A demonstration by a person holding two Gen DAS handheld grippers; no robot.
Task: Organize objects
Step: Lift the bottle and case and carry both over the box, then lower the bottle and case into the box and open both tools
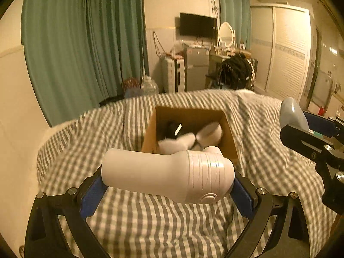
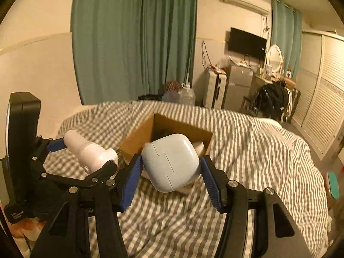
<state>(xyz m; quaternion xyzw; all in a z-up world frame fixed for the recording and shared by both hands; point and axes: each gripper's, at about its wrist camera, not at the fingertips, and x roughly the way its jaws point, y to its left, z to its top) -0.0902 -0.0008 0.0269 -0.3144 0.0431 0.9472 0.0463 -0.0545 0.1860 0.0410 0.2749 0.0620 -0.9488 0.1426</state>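
Observation:
My left gripper (image 1: 167, 185) is shut on a white ribbed bottle (image 1: 169, 174) held sideways above the bed, just in front of the open cardboard box (image 1: 148, 137). The box holds white items (image 1: 208, 133) and a black item (image 1: 169, 129). My right gripper (image 2: 171, 172) is shut on a pale blue rounded case (image 2: 172, 161), held near the box's (image 2: 137, 135) front corner. The left gripper with the bottle (image 2: 90, 152) shows at the left of the right wrist view. The right gripper with the case (image 1: 292, 114) shows at the right edge of the left wrist view.
The box sits on a bed with a grey striped and checked cover (image 1: 150, 219). Behind the bed are green curtains (image 1: 86, 43), a suitcase (image 1: 173, 75), a small fridge (image 1: 196, 71), a wall TV (image 1: 197, 24), a dressing table with a mirror (image 1: 225, 33) and a wardrobe (image 1: 288, 49).

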